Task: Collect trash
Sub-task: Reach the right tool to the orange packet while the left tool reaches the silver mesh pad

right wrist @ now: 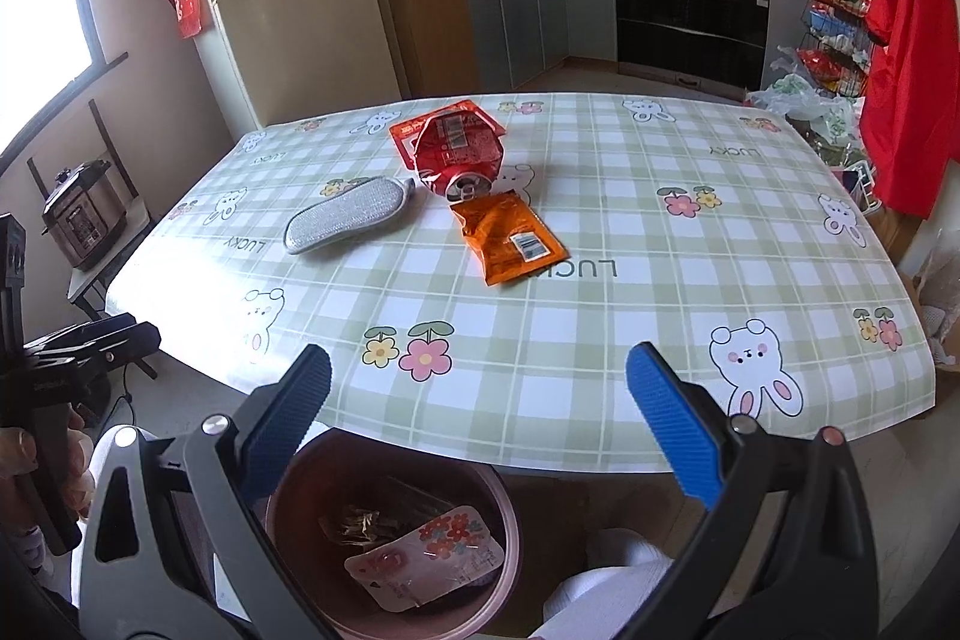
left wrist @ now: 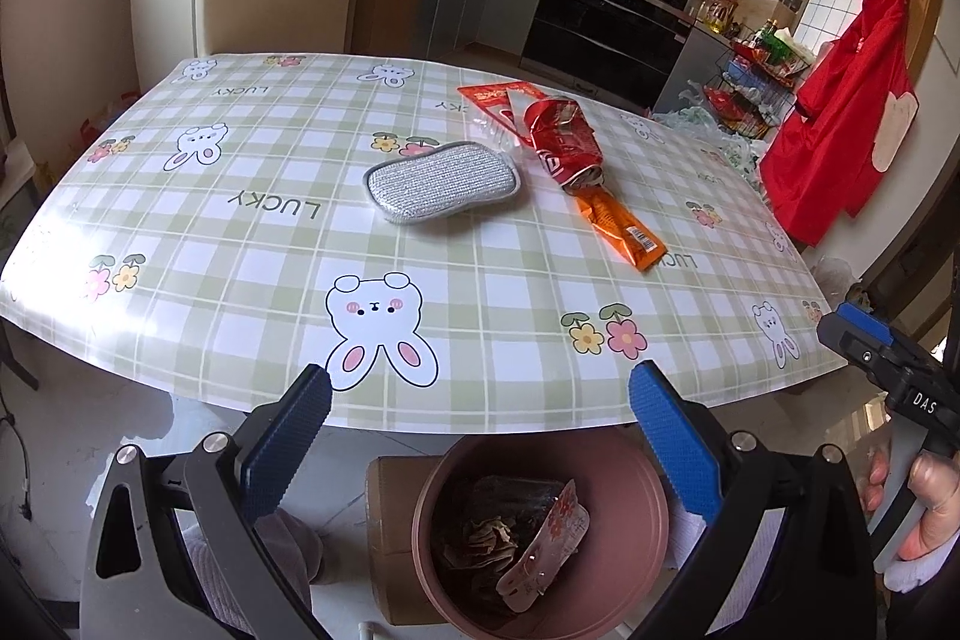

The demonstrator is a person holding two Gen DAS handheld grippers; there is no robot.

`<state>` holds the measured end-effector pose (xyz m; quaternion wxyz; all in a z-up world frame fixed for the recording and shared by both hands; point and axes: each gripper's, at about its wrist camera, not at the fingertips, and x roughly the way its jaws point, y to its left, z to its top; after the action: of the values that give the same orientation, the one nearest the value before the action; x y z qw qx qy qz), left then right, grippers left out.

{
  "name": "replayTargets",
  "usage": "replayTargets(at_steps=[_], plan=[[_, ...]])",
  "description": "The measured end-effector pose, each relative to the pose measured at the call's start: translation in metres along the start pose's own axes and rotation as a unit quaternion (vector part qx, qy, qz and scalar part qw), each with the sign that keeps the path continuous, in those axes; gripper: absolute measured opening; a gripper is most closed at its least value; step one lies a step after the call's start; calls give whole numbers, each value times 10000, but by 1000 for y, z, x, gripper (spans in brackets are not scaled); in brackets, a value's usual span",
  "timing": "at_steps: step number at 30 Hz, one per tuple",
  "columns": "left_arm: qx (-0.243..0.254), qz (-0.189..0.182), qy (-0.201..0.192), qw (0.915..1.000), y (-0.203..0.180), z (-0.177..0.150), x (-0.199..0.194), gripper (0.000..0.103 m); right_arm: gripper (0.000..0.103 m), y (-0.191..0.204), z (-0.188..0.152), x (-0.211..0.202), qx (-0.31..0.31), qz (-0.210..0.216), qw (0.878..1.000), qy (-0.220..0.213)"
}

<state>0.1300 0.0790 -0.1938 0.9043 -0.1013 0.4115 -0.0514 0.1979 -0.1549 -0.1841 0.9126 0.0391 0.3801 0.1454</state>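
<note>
A: Left wrist view: what is showing?
B: The left gripper (left wrist: 480, 400) is hovering, fingers spread and empty, over the pink bin (left wrist: 636, 466) below the table's near edge (left wrist: 420, 415).

A: Right wrist view?
B: The right gripper (right wrist: 479, 381), likewise spread and empty, is facing mid-table trash: the orange wrapper (right wrist: 510, 238), crushed can (right wrist: 459, 154) and red packet (right wrist: 403, 131). Pinching the wrapper's near edge low should work best, sparing the sponge (right wrist: 345, 215).

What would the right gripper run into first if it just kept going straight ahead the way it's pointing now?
Probably the orange snack wrapper. The open right gripper points across the checked tablecloth, and the wrapper lies nearest along that line, with the crushed red can just behind it. Height above the table is unclear.
</note>
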Motion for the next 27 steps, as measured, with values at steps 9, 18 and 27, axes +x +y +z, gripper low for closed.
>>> replayTargets(at_steps=[9,18,27], plan=[[37,136,222,9997,19,14,41,97,97,-8,23,70,-230,-10,9984,524],[124,233,295,9992,31,44,85,97,97,-20,60,156,-685,18,9930,962],[252,250,353,9987,31,60,117,97,97,-24,87,225,-1050,103,9853,1347]])
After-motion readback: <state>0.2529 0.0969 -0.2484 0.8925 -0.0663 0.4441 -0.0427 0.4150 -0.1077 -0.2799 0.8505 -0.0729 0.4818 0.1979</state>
